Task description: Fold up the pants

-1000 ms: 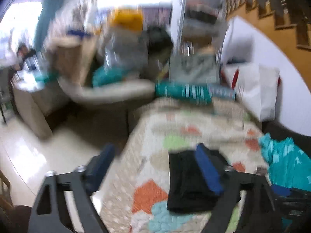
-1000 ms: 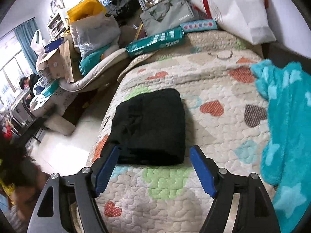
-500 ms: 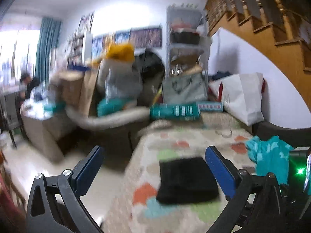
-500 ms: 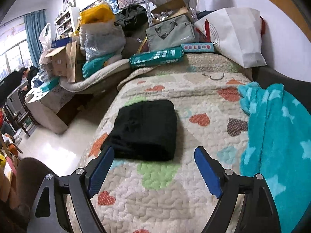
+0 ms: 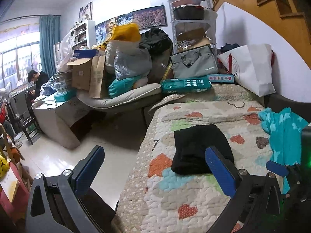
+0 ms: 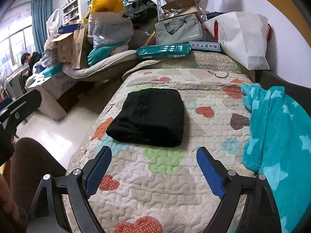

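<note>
Now that we have drawn both the left gripper (image 5: pixel 155 170) and right gripper (image 6: pixel 154 171) back from the black pants (image 6: pixel 149 117), jaws spread and empty, the folded bundle lies alone on the heart-patterned quilt (image 6: pixel 165 184), apparently finished.

folded black pants (image 5: pixel 201 149) on quilt (image 5: pixel 194 198), left gripper (image 5: pixel 155 165) spread

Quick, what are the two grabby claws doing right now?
Left gripper: open, holding nothing.
Right gripper: open, holding nothing, short of the folded black pants.
</note>
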Tool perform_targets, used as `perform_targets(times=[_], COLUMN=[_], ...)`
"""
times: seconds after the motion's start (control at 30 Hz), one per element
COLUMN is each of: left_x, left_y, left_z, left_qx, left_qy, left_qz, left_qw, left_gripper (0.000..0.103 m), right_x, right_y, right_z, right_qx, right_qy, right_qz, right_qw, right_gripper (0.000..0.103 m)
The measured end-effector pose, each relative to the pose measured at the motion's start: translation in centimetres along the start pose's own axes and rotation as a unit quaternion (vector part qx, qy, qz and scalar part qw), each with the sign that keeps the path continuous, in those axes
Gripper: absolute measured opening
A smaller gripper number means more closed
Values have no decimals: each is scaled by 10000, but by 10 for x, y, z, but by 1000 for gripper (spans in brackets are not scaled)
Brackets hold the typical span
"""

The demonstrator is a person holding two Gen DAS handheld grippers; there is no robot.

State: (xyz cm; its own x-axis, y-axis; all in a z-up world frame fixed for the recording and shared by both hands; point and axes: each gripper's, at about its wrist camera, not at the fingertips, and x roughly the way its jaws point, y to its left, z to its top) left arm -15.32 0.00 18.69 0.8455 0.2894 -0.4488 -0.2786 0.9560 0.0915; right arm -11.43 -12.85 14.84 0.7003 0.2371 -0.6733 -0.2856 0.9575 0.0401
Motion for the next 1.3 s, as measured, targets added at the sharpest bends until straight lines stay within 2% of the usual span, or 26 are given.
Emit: perform_targets(times=[0.93,1.3], left_x=[21,23], left_y=[-4,-5], left_z=[-18,-20], left_qx=[41,60], left_qy=[756,817], left_qz=[-253,-295], left_qw=[9968,9962], left_gripper=[103,103], right_x=[5,7], right_y=[1,1], right_z=[-2,-4], right_qx=[-79,-147], right_qy=[37,71], right_qz=[-20,-11], right_qw=[10000,9999], right_gripper=[93,93])
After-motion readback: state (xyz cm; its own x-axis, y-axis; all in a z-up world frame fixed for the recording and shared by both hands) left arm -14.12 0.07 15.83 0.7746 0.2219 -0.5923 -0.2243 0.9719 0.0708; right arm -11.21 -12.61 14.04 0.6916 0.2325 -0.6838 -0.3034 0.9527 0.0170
